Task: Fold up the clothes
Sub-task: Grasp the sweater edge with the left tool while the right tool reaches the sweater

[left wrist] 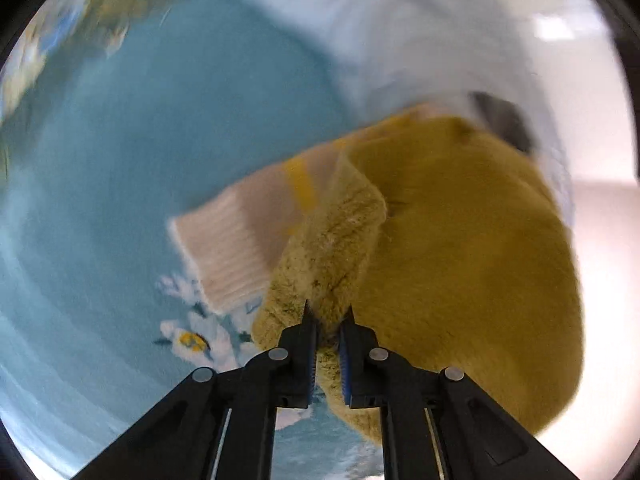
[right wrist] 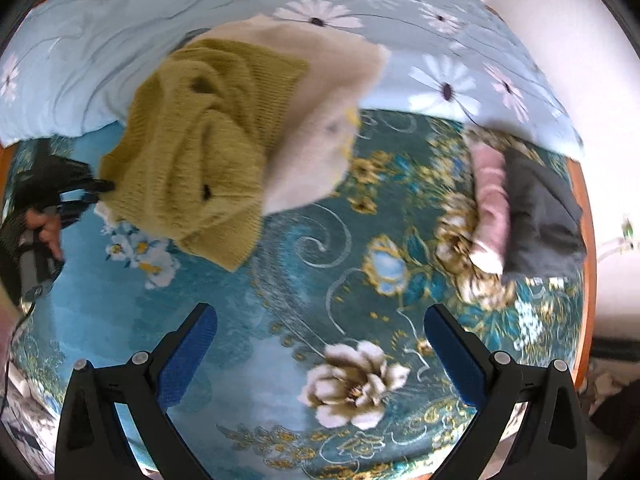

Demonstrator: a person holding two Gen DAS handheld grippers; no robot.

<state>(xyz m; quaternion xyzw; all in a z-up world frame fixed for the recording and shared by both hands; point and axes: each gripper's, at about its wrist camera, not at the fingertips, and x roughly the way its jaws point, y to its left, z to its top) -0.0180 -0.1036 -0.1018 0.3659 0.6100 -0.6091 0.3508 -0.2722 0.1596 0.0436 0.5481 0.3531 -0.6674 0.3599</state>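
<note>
Jaws pinched on a fuzzy fold of the mustard-yellow sweater (left wrist: 460, 248), the left gripper (left wrist: 329, 320) grips the garment's edge on the bed (right wrist: 280, 280). The right gripper (right wrist: 320, 320) hovers with jaws spread over the floral teal bedspread (right wrist: 240, 320), near a folded pink garment (right wrist: 490, 200) and grey garment (right wrist: 540, 216).

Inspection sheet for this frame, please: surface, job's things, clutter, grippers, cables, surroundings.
Surface: teal floral bedspread; pale blue daisy quilt bunched at far edge.
Job's things: mustard and cream sweater, crumpled, unfolded.
Clutter: pink and grey clothes stacked at right.
Grippers: left gripper shut on the sweater's edge; right gripper open, empty, over the bedspread.
Cables: a thin dark one at the left edge, blurred.
Surroundings: white wall; orange bed frame.
</note>
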